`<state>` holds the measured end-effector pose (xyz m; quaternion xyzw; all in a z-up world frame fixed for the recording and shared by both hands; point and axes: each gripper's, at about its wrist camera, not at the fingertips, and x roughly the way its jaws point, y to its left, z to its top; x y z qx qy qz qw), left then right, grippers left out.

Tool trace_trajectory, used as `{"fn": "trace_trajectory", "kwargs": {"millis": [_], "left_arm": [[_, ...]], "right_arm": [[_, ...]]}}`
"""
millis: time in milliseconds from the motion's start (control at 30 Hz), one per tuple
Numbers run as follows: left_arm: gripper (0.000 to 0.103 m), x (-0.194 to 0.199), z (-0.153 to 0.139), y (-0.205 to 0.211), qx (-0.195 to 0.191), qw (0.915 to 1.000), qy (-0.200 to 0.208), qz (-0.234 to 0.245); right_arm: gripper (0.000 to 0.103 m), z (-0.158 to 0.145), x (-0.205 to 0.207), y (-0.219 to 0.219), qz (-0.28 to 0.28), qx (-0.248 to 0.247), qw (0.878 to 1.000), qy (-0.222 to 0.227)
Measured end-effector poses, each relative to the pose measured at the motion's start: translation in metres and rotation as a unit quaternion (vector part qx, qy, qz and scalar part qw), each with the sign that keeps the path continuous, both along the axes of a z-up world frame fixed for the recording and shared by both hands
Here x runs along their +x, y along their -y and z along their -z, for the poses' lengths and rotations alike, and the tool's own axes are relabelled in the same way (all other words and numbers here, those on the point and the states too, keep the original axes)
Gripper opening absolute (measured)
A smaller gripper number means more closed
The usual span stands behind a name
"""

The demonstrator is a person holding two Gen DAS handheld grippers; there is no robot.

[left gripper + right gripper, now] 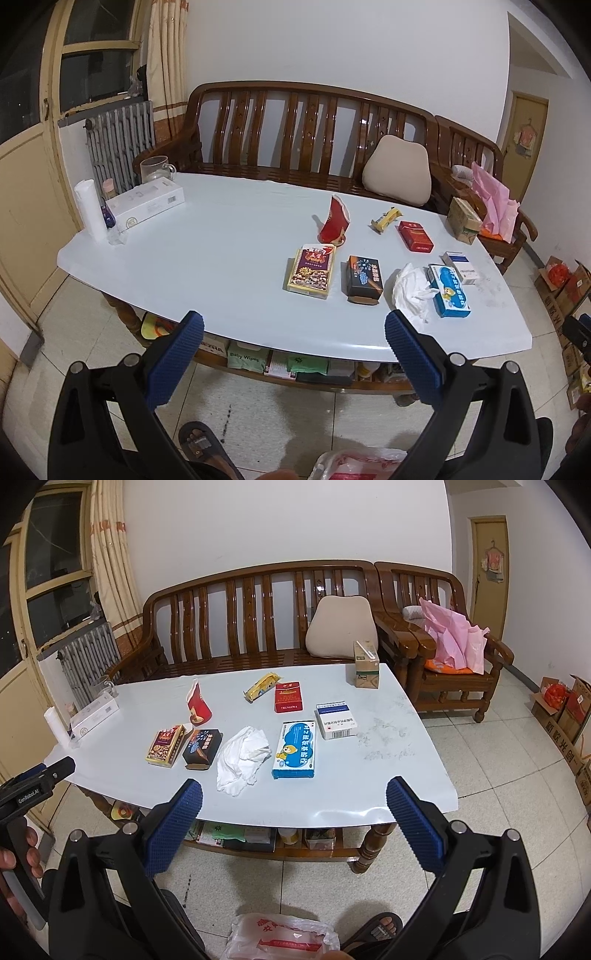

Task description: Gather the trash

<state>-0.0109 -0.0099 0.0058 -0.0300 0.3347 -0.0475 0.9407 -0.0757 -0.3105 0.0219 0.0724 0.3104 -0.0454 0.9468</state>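
Note:
Trash lies on the white table (207,273) (369,786): a crumpled white tissue (410,291) (242,758), a torn red paper cup (334,221) (198,703), a yellow wrapper (386,218) (261,686), a red cigarette pack (415,236) (288,697), a black box (364,280) (203,751), a purple-gold box (312,273) (166,745), a blue medicine box (448,291) (295,749) and a white-blue box (461,266) (335,720). A white plastic bag with red print (354,463) (280,938) lies on the floor below. My left gripper (293,332) and right gripper (293,805) are both open and empty, in front of the table's near edge.
A drink carton (463,219) (365,664) stands at the table's far right. A white roll (88,210), long white box (146,205) and glass mug (155,169) sit at the far left. A wooden bench (295,129) is behind, with cardboard boxes (565,716) right. A sandalled foot (203,446) is below.

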Motion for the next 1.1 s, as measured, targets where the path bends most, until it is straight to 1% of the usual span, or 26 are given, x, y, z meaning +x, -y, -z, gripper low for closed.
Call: {"fn": "trace_trajectory", "kwargs": {"millis": [133,400,567,733,900,1000,1100], "left_arm": [[0.096,0.001,-0.001,0.0,-0.009,0.9999,-0.003,0.003],[0.096,0.001,0.0,0.009,0.015,0.9998,0.006,0.01],[0.096,0.003,0.001,0.009,0.018,0.9998,0.006,0.01],[0.096,0.014,0.003,0.009,0.017,0.9998,-0.001,0.007],[0.096,0.035,0.011,0.015,0.031,0.9994,-0.01,0.01],[0.096,0.053,0.018,0.022,0.04,0.999,-0.016,0.016],[0.096,0.07,0.026,0.027,0.045,0.9985,-0.022,0.021]], "right_arm": [[0.098,-0.001,0.001,0.001,0.0,0.0,1.0,0.0],[0.098,-0.004,0.002,0.001,0.001,-0.002,1.0,-0.003],[0.098,-0.005,0.005,0.003,0.0,-0.005,1.0,-0.004],[0.098,-0.007,0.014,0.012,0.002,-0.013,1.0,-0.003],[0.098,-0.011,0.038,0.03,-0.002,-0.006,1.0,-0.013],[0.098,-0.015,0.058,0.039,0.002,-0.024,1.0,-0.019],[0.098,-0.013,0.085,0.048,-0.008,-0.025,0.999,-0.032]]}}
